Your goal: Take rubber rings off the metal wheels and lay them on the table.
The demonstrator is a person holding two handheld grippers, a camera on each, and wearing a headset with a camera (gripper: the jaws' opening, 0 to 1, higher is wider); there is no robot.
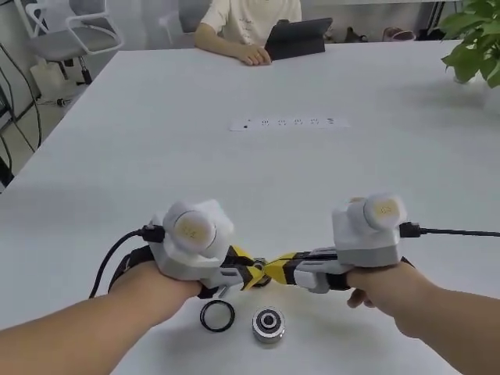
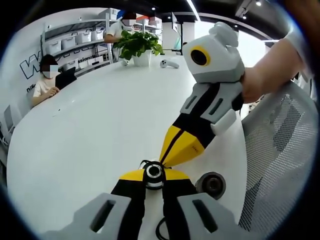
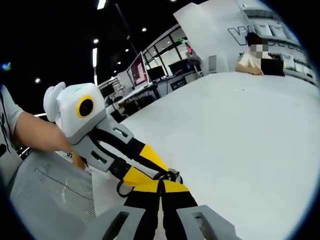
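Observation:
A small metal wheel [image 1: 261, 275] with a black rubber ring on it hangs just above the white table [image 1: 258, 164], between both grippers. My left gripper [image 1: 248, 275] is shut on this wheel [image 2: 154, 172]. From the opposite side my right gripper [image 1: 274, 272] meets it with jaws closed, its yellow tip [image 2: 172, 150] pinching the ring at the wheel's edge [image 3: 170, 176]. A loose black rubber ring [image 1: 217, 316] lies flat on the table near the front edge. Beside it rests a bare metal wheel [image 1: 268, 324], also seen as the bare wheel [image 2: 212, 184] to the right of my left jaws.
A person sits at the table's far end behind a dark laptop [image 1: 297, 37]. A flat power strip [image 1: 289, 123] lies mid-table. A potted plant [image 1: 476, 47] stands at the far right, an office chair [image 1: 70, 35] at the far left. A mesh chair back [image 2: 280, 150] is close behind.

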